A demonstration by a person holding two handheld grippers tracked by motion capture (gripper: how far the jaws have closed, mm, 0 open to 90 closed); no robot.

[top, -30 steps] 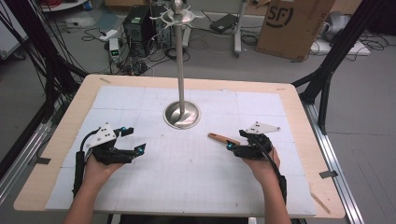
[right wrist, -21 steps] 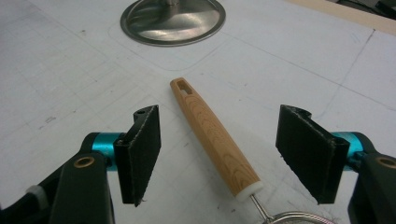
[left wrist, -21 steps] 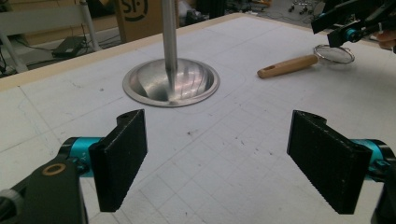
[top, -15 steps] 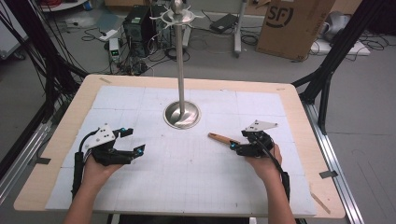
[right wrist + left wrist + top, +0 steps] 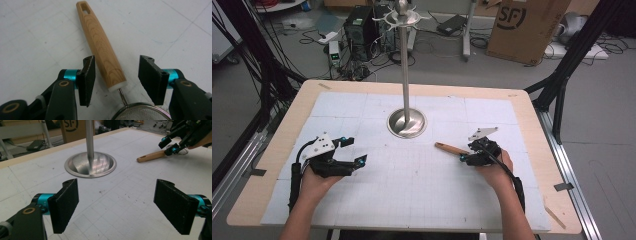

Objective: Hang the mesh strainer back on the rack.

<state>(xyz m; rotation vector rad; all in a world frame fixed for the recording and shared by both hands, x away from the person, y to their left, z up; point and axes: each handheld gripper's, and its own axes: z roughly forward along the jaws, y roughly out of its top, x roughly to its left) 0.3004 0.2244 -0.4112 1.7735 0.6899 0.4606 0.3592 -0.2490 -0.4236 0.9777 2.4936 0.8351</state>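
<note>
The right tool (image 5: 114,80) hangs low over the counter (image 5: 532,115) with its jaws spread, one on each side of a wooden handle (image 5: 100,47) but touching neither side; the handle belongs to a small mesh strainer (image 5: 142,113) that lies flat near the counter's right edge, handle pointing toward the middle. The left tool (image 5: 347,152) rests near the left edge, its jaws wide apart and holding nothing. A steel stand (image 5: 406,75) rises from a round base (image 5: 90,165) between the middle and the far edge. The step in hand looks to be grasping the strainer; to do it well, the jaws should close squarely across the thick lower part of the handle, just above the white collar, so it cannot twist or slip. There is open room in front of both tools and along the near edge; the stand's pole is the one obstacle, and a lift should rise clear before swinging toward it.
</note>
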